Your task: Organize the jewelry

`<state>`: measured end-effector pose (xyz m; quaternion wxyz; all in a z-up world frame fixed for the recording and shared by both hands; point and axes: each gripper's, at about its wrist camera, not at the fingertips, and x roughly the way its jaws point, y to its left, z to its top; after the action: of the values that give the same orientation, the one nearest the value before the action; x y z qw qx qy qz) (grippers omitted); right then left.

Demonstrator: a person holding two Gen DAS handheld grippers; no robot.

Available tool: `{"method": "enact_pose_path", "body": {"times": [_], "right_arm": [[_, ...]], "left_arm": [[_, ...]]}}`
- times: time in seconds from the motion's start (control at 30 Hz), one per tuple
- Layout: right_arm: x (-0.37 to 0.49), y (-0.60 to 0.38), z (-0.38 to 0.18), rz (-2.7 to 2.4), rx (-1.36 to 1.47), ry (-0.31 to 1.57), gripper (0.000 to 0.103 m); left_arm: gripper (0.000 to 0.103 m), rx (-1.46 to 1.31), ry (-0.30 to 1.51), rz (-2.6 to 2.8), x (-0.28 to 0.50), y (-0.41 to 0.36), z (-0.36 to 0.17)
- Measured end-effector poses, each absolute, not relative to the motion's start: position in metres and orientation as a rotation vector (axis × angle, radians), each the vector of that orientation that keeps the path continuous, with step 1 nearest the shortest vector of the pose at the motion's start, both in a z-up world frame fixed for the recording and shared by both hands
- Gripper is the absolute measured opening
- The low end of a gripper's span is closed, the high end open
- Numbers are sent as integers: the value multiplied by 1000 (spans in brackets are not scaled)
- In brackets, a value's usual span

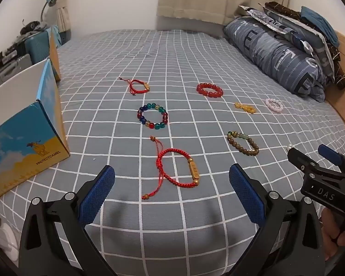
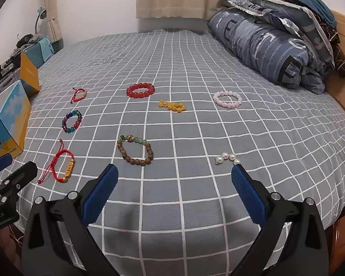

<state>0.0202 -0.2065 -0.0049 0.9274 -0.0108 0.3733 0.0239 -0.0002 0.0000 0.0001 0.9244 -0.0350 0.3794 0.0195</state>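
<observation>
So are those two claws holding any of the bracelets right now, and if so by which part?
Nothing is held. The left claw and right claw both stand wide open above the bed, with no jewelry between their pads.

Right hand-held gripper (image 2: 174,181) spread wide above checked bedsheet (image 2: 195,64), wooden bead bracelet (image 2: 135,150), pearl piece (image 2: 227,157) near right fingertip

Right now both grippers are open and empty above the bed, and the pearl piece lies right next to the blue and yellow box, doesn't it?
Not quite. The pearl piece lies far from the box, at the opposite side of the bed, just ahead of the right gripper, as the right wrist view shows. The rest holds: both it and the left gripper are open and empty.
</observation>
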Motion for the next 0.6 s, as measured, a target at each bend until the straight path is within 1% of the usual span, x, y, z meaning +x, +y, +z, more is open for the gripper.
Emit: {"method": "enact_pose_path", "body": {"times": [0.6], "right_arm": [[18, -208, -3, 46, -27, 763, 95]], "left_arm": [[97, -94, 778, 24, -2, 1, -1]]}}
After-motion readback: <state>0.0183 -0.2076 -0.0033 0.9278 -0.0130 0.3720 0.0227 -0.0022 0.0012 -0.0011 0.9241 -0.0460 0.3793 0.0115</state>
